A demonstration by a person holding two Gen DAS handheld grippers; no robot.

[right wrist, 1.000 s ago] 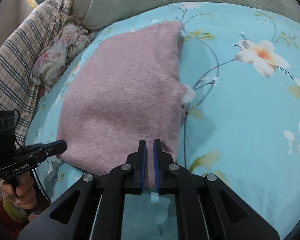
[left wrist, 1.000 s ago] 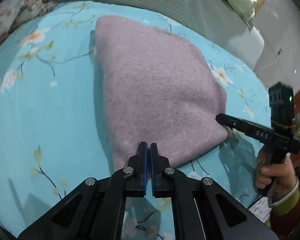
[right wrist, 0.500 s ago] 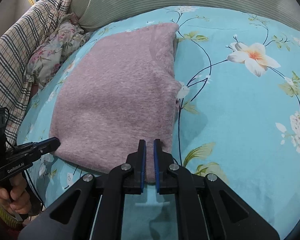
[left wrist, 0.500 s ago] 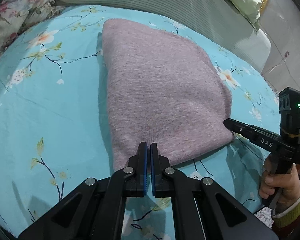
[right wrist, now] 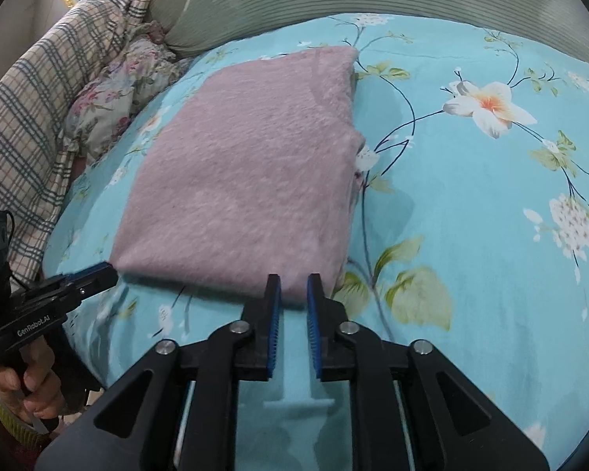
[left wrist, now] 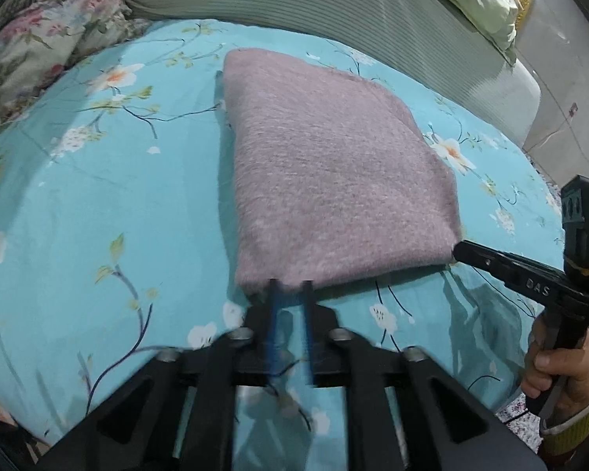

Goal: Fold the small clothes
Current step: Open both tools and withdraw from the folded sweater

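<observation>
A fuzzy mauve garment (left wrist: 333,172) lies folded flat on the turquoise floral bedsheet (left wrist: 98,196); it also shows in the right wrist view (right wrist: 247,172). My left gripper (left wrist: 290,286) is slightly open and empty, its tips at the garment's near left corner. My right gripper (right wrist: 293,280) is slightly open and empty at the near right corner. Each gripper shows in the other's view: the right one (left wrist: 463,251) at the garment's corner, the left one (right wrist: 106,272) likewise.
A green ribbed bolster (left wrist: 333,11) runs along the back of the bed. Floral cushions (left wrist: 39,39) and a plaid blanket (right wrist: 39,117) lie at the left. The bed's edge is at the near side.
Both grippers, shut at the garment's near edge before, have opened a little and drawn back slightly. The garment has settled flat on the sheet.
</observation>
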